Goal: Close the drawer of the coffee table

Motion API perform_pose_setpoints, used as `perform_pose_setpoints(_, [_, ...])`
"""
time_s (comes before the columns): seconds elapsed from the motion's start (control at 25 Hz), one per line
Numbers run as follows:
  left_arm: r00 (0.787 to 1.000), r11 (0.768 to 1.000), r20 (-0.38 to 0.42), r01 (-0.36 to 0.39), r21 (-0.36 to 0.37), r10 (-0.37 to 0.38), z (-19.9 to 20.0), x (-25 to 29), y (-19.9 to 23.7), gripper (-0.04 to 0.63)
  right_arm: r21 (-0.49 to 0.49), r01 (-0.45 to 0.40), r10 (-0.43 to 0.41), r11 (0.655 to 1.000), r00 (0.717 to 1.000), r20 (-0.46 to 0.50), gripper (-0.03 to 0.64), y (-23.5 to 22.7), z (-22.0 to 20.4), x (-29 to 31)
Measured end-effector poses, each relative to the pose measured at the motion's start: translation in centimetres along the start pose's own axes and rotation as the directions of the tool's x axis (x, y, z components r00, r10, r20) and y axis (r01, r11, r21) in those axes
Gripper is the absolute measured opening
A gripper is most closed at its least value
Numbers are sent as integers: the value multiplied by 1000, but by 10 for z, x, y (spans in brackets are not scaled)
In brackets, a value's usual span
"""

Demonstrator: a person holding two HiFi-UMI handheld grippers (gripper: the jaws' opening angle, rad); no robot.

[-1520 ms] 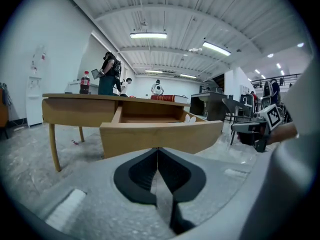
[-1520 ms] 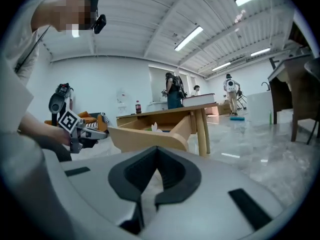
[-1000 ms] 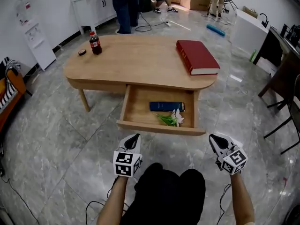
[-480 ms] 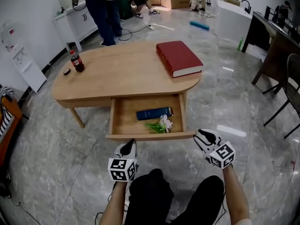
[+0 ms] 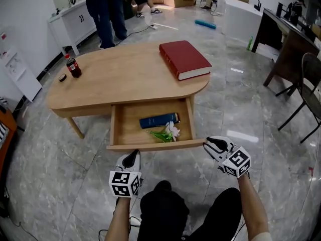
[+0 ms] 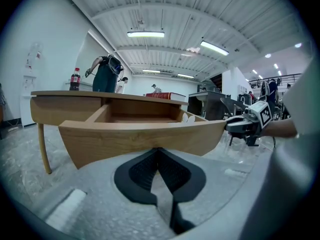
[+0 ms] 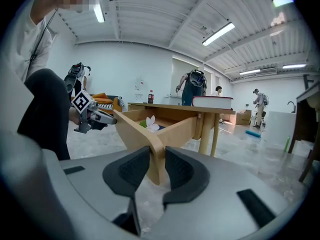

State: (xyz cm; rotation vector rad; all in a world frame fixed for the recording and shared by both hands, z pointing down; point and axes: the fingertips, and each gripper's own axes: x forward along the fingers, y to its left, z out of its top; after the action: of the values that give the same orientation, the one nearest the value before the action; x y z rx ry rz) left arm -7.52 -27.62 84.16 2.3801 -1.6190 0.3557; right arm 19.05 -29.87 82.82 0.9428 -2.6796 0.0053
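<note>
Pinching open drawer (image 5: pixel 155 145) by front corner, lower right, in right gripper (image 5: pixel 208 143), fingers just closing, likely to shove it under bench (image 5: pixel 120 74); with left gripper (image 5: pixel 132 156) fingers together.

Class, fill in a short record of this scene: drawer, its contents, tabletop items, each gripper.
Drawer: open, pulled out of the coffee table
Contents: blue book, flower
Tabletop: red book, cola bottle
Left gripper: shut, just before the drawer front
Right gripper: jaws have just been closing, now on the drawer front's right end
</note>
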Motion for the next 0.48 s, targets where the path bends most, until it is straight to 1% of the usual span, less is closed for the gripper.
perform_pose_setpoints(0.16, [999,1000,44,-6,-8,7,11,0,1,9,32,21,-22,999,999,35,107,-6,10,-2])
perform_pose_setpoints(0.28, [998,1000,56,-13,-21,14,18,1,3,9,40,34,-36,999,998,45,106,-8,17,0])
perform_pose_setpoints(0.48, [996,999,84,-21,-44,25,32,3,8,9,74,53,-60,996,994,92,106,-14,28,2])
